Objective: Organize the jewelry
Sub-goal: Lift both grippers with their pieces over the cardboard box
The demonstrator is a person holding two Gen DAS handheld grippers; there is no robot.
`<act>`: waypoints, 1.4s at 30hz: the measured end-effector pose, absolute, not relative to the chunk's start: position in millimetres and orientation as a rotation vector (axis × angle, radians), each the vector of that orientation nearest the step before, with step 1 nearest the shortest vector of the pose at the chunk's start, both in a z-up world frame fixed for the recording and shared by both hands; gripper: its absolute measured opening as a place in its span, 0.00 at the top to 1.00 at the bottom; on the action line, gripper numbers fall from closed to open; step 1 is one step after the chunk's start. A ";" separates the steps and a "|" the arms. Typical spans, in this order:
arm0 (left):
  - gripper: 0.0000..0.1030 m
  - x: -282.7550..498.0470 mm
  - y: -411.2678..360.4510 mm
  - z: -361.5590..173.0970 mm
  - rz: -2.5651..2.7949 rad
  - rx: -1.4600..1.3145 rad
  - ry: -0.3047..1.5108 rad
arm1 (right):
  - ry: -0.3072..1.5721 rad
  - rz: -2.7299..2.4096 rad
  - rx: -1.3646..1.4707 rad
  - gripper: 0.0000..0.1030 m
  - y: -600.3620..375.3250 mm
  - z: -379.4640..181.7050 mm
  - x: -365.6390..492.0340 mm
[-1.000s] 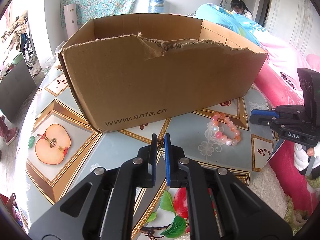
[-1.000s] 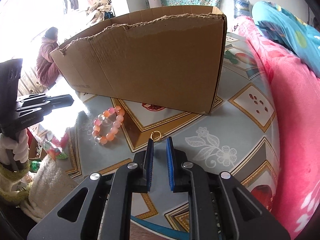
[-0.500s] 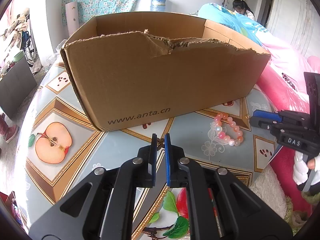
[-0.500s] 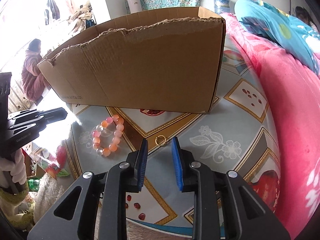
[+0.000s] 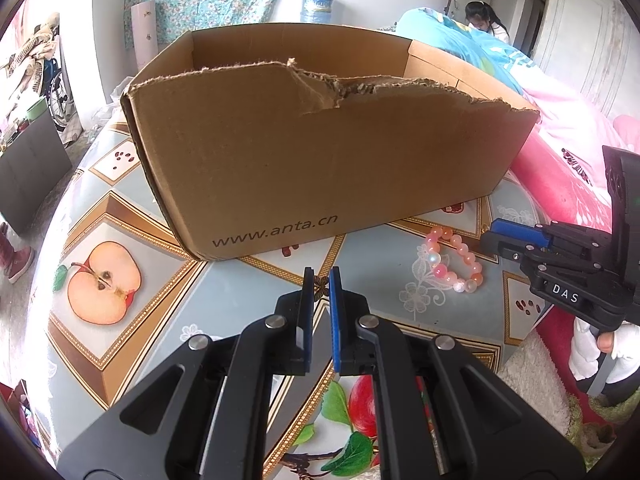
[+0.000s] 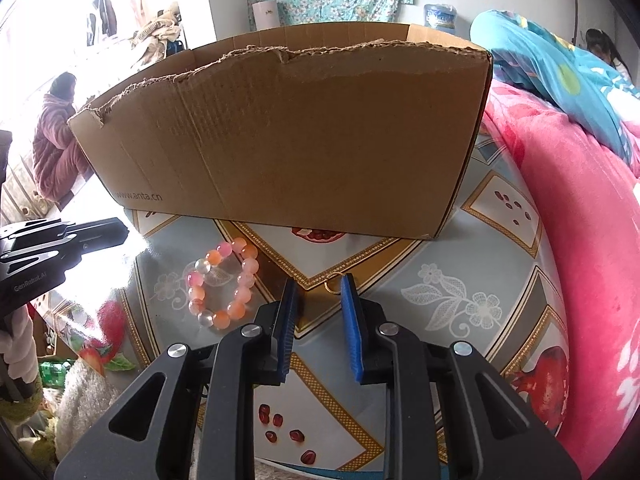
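Fruit-print tabletop (image 6: 480,240) carries a torn cardboard box (image 6: 300,140); bead bracelet (image 6: 222,284) and small gold ring (image 6: 333,282) lie loose in front of it. Right gripper (image 6: 319,288), jaws apart and just closing slightly, nothing pinched, sits just short of the ring: I'd straddle it squarely, pads low, then close. Left gripper (image 5: 321,284) is closed, idle. Only the left view shows the box interior wall; only the right view shows the ring.
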State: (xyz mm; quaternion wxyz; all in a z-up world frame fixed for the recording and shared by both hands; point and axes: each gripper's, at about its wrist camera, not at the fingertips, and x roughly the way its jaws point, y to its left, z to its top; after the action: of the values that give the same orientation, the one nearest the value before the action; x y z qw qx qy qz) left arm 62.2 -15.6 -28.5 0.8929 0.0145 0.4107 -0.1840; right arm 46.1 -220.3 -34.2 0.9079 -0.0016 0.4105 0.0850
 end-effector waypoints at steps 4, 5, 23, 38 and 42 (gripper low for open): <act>0.94 62.8 -15.0 -29.8 -0.383 0.025 0.856 | 0.842 0.154 -0.003 0.78 -221.8 -33.6 51.5; 0.94 63.0 -15.2 -29.9 -0.384 0.024 0.857 | 0.840 0.149 0.000 0.78 -221.4 -34.0 51.9; 0.94 65.0 -15.4 -31.3 -0.382 0.018 0.856 | 0.817 0.143 -0.006 0.89 -213.3 -34.8 55.5; 0.94 41.9 -13.9 0.3 -0.398 0.016 0.787 | 0.739 0.161 0.024 0.89 -219.3 7.3 27.1; 0.94 31.3 -11.9 30.7 -0.430 0.002 0.735 | 0.670 0.172 0.034 0.89 -217.3 37.4 13.4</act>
State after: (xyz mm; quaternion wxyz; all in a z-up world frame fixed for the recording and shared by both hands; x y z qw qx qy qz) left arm 31.3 -11.9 30.7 0.9107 0.0009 0.3565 -0.2084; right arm 13.4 -217.3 37.4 0.9406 0.0166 0.3283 0.0843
